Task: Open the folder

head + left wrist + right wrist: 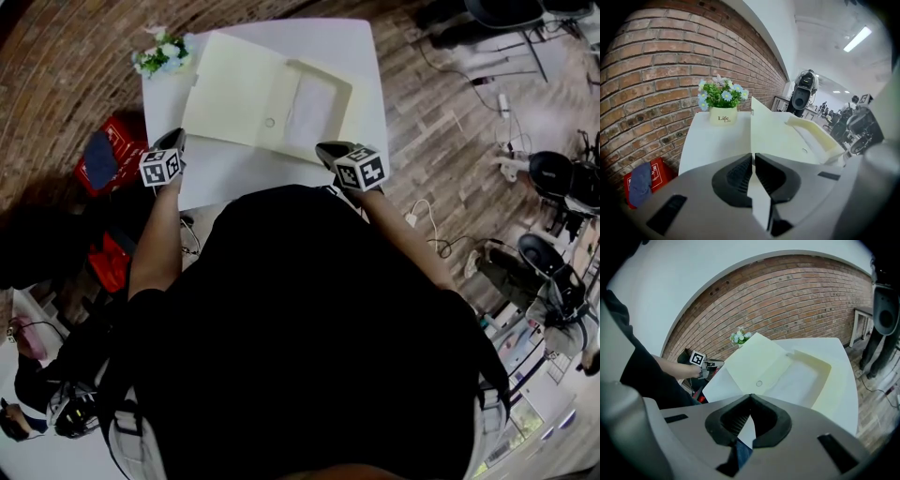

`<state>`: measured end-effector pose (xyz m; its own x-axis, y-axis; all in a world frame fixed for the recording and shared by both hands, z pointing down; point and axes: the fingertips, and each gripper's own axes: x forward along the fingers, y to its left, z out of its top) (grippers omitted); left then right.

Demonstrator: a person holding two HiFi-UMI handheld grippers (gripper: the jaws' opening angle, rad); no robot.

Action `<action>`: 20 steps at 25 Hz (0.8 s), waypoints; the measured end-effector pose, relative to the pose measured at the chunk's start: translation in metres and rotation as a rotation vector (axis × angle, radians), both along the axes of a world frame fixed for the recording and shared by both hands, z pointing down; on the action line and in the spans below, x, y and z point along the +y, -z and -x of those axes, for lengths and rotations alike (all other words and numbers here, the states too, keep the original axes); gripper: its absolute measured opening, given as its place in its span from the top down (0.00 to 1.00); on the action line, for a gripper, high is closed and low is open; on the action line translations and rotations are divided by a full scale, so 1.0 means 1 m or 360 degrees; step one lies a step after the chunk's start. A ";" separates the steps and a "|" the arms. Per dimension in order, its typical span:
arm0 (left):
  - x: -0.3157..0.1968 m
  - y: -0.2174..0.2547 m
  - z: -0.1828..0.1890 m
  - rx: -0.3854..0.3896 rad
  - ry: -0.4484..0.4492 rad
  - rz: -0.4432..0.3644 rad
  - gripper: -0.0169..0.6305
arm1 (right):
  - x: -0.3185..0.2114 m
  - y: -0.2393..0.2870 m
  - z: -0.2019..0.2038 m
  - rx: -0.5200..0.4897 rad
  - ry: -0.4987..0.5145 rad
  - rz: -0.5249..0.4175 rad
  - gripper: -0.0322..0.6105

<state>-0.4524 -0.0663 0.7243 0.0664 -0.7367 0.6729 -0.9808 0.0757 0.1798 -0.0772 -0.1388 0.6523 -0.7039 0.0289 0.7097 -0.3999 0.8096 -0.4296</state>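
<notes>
A pale yellow folder [246, 94] lies open on the white table [244, 173], its flap spread to the left and its raised pocket [314, 103] on the right. The flap carries a small round snap [270, 122]. My left gripper [173, 141] hovers at the table's left edge, beside the folder, shut with nothing in it. At the near edge, just short of the folder's corner, my right gripper [328, 150] is shut and empty too. The left gripper view shows the folder [778, 136] beyond the shut left gripper [753, 157]. From the right gripper [750, 397] the folder [778, 366] spreads ahead.
A small pot of flowers [161, 54] stands at the table's far left corner, by the brick wall. A red box with a blue cloth [111, 155] sits on the floor left of the table. Cables and office chairs [562, 178] are on the floor to the right.
</notes>
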 end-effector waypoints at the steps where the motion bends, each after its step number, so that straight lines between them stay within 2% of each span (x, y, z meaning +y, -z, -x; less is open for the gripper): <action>1: 0.001 -0.002 0.000 0.0008 0.0002 0.0012 0.93 | 0.001 0.001 -0.002 0.0001 -0.0008 -0.0002 0.91; 20: 0.010 -0.038 -0.005 0.0052 -0.0057 0.0171 0.93 | 0.015 0.001 -0.021 0.0026 -0.0113 0.0004 0.91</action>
<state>-0.4478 -0.0562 0.7627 0.1144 -0.6573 0.7449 -0.9770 0.0614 0.2042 -0.0559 -0.1238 0.6508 -0.6927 -0.0188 0.7209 -0.4631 0.7779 -0.4247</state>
